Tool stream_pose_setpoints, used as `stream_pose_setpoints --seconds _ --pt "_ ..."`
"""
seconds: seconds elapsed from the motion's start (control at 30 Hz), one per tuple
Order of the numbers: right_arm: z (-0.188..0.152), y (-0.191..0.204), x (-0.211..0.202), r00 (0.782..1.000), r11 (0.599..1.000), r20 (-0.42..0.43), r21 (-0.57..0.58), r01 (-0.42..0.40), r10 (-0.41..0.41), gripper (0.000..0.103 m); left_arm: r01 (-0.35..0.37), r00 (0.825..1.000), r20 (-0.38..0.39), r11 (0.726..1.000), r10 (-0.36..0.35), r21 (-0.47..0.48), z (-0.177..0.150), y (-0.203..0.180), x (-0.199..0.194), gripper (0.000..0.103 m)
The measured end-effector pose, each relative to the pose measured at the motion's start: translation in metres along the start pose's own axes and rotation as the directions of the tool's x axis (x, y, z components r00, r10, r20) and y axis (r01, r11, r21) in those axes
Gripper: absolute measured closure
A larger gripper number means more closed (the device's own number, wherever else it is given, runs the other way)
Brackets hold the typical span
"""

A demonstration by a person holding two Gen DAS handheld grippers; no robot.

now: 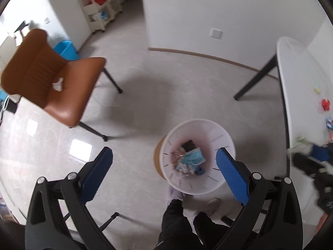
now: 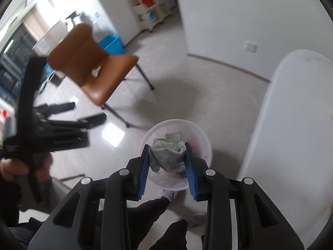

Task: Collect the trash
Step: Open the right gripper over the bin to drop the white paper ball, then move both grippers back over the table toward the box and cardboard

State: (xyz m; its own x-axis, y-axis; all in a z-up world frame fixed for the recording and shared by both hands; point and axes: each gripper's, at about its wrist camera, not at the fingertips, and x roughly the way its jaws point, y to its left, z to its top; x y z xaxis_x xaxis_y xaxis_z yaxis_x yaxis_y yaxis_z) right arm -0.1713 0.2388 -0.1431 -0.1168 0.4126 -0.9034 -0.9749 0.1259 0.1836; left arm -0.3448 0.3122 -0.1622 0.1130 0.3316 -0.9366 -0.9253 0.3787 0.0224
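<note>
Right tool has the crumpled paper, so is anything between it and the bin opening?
Nothing visible blocks it. The crumpled paper, pinched in the right tool, hangs in line with the open white bin, which has no lid and holds only low-lying trash. The left tool is off to the left, clear of the drop.

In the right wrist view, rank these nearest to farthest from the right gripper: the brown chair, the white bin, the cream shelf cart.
From the right gripper, shut on crumpled paper:
1. White bin, directly below it.
2. Brown chair, across the floor, upper left.
3. Cream shelf cart, by the far wall, top.
</note>
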Motion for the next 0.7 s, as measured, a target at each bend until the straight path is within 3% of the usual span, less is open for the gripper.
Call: stream_pose_setpoints --seconds 0.03,0.1,0.13,0.17,0.27,0.47,0.6,0.7 --pt "0.001 0.003 0.007 1.000 1.000 -0.011 -0.011 -0.007 0.007 0.066 -0.005 1.000 0.001 1.000 0.005 -0.009 0.000 0.004 -0.002 0.008" --pt "0.003 0.010 0.023 0.999 0.999 -0.039 -0.032 -0.018 0.016 0.048 -0.013 1.000 0.003 0.999 0.014 -0.032 0.000 0.012 -0.006 0.008" --pt "0.004 0.012 0.028 0.998 0.999 -0.053 -0.041 -0.019 0.017 0.032 -0.016 1.000 0.004 0.999 0.016 -0.041 -0.002 0.015 -0.007 0.008" --pt "0.005 0.015 0.031 0.998 0.999 -0.059 -0.049 -0.017 0.014 0.026 -0.018 1.000 0.005 0.999 0.018 -0.047 -0.002 0.016 -0.008 0.008" --pt "0.006 0.022 0.033 0.998 0.998 -0.056 -0.065 0.004 -0.008 0.018 -0.016 1.000 0.008 0.999 0.016 -0.049 -0.002 0.017 -0.011 0.008" --pt "0.005 0.003 -0.010 0.999 0.999 0.033 0.026 0.025 -0.026 0.007 0.012 0.999 0.045 1.000 -0.012 0.004 0.004 -0.008 -0.036 0.008" --pt "-0.004 -0.019 -0.068 0.991 0.990 0.124 0.135 0.030 -0.047 0.006 0.069 0.995 0.074 0.997 -0.072 0.046 0.009 -0.038 -0.060 0.008" --pt "-0.020 -0.039 -0.110 0.976 0.976 0.190 0.204 0.071 -0.111 0.003 0.107 0.986 0.117 0.989 -0.118 0.098 0.010 -0.066 -0.083 0.008"
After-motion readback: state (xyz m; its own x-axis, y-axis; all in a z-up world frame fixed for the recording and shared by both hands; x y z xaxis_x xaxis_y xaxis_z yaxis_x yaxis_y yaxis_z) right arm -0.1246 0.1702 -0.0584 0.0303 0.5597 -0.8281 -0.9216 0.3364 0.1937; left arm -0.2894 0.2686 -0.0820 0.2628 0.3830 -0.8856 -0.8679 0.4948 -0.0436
